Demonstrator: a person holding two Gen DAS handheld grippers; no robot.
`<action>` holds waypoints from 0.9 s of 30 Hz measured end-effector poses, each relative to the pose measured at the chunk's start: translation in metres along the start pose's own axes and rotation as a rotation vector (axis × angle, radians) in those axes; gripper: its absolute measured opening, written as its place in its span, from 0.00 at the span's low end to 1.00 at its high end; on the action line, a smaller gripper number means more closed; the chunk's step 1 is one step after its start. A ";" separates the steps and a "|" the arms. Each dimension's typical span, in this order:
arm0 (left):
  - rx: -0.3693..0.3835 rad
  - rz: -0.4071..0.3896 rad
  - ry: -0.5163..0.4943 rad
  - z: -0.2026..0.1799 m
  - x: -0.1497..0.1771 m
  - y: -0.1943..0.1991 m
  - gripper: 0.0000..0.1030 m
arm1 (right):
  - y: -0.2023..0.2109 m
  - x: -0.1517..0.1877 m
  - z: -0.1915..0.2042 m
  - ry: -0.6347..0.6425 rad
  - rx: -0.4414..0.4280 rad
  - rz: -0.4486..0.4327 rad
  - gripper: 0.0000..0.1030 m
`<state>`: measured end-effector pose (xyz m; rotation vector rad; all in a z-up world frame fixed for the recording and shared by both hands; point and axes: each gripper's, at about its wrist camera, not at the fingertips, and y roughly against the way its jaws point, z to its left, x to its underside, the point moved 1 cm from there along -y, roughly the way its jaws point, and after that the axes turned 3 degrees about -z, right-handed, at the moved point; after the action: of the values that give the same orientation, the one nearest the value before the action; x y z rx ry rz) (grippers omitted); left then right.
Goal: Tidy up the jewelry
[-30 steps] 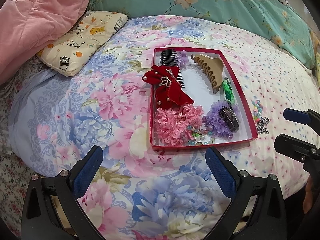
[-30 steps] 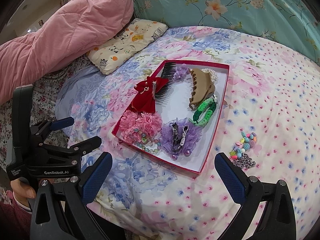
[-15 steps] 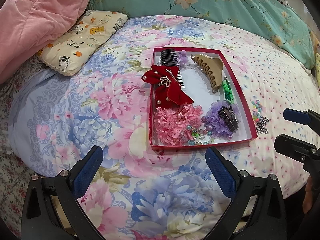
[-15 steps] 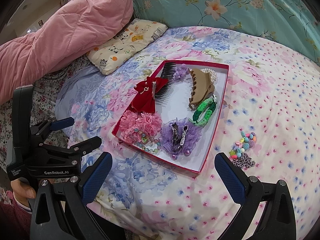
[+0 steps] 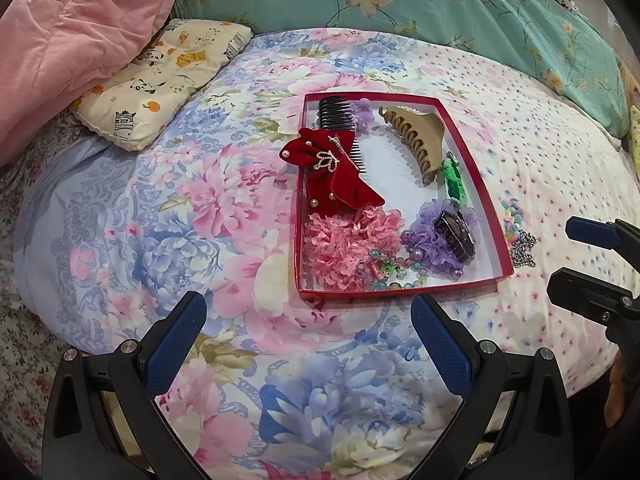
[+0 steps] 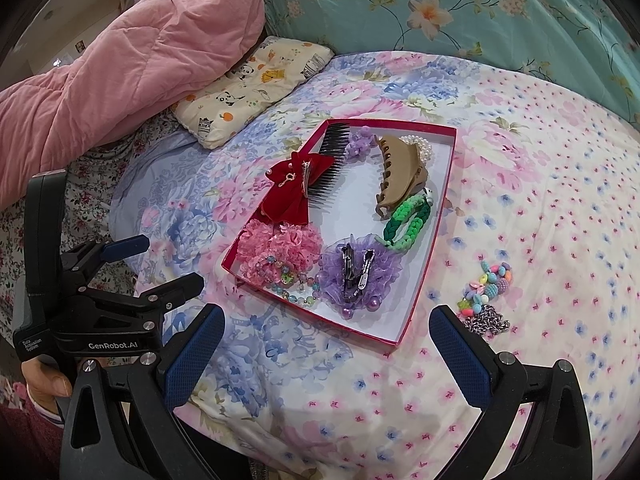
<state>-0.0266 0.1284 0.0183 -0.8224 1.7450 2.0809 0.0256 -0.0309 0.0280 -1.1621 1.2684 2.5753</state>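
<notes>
A red-rimmed white tray (image 5: pixel 476 176) (image 6: pixel 426 272) lies on the flowered bedspread. It holds a red velvet bow (image 5: pixel 340 176), a black comb (image 5: pixel 336 114), a tan claw clip (image 5: pixel 420 140), a green braided band (image 6: pixel 408 220), pink (image 5: pixel 344 240) and purple (image 6: pixel 360 268) scrunchies and a bead string (image 6: pixel 288 276). A colourful bead bracelet (image 6: pixel 490 280) and a silver chain (image 6: pixel 486 318) lie on the bed to the right of the tray. My left gripper (image 5: pixel 310 338) is open and empty before the tray. My right gripper (image 6: pixel 326 346) is open and empty, its right finger near the chain.
A pink quilt (image 5: pixel 68 36) and a small animal-print pillow (image 5: pixel 160 76) lie at the back left. A teal flowered pillow (image 5: pixel 440 4) runs along the back. The bed edge drops off just under both grippers.
The right wrist view has shifted slightly nearer the tray and chain. The left gripper has barely moved. Both stay open.
</notes>
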 end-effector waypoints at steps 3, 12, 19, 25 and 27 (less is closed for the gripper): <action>0.000 0.000 0.000 -0.001 0.000 0.000 1.00 | 0.000 0.000 0.000 0.000 0.000 0.000 1.00; 0.001 -0.002 0.000 -0.003 -0.001 0.000 1.00 | 0.000 0.000 0.000 0.000 0.000 -0.001 1.00; 0.001 -0.001 0.001 -0.002 -0.001 -0.001 1.00 | 0.001 0.000 -0.002 -0.006 0.001 0.000 1.00; 0.002 0.002 0.002 -0.004 -0.002 -0.001 1.00 | 0.000 -0.001 -0.005 -0.012 0.007 0.003 1.00; 0.007 0.005 0.002 -0.006 -0.003 -0.002 1.00 | -0.001 -0.001 -0.006 -0.017 0.011 0.006 1.00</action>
<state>-0.0218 0.1233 0.0177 -0.8194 1.7562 2.0772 0.0303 -0.0343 0.0259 -1.1339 1.2830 2.5733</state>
